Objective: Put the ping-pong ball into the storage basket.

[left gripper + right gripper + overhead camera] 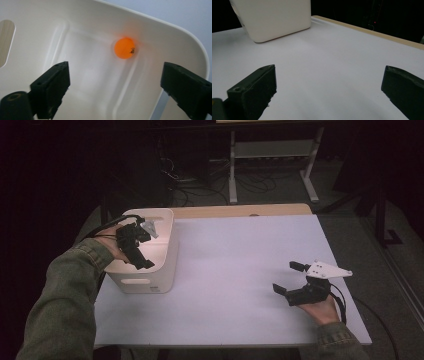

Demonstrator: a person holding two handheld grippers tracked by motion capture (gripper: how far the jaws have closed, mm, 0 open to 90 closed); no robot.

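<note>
Orange ping-pong ball (124, 48) lies on the floor of the cream plastic bin (160, 27), close to one of the bin's inner walls, with a small dark print on its side. It rests free, apart from both jaws of my left gripper (115, 86), which hangs above the bin's opening and points down into it; its jaws stand spread wide with nothing between them. From the high view, my left gripper (136, 245) sits over the near part of the bin (150, 280), and the bin stands at the left edge of the pale surface (235, 270). My right gripper (290, 277) is well away from the bin, low over the surface at its right side, jaws spread and empty. In the right gripper view the bin (274, 17) stands beyond my right gripper (329, 87).
</note>
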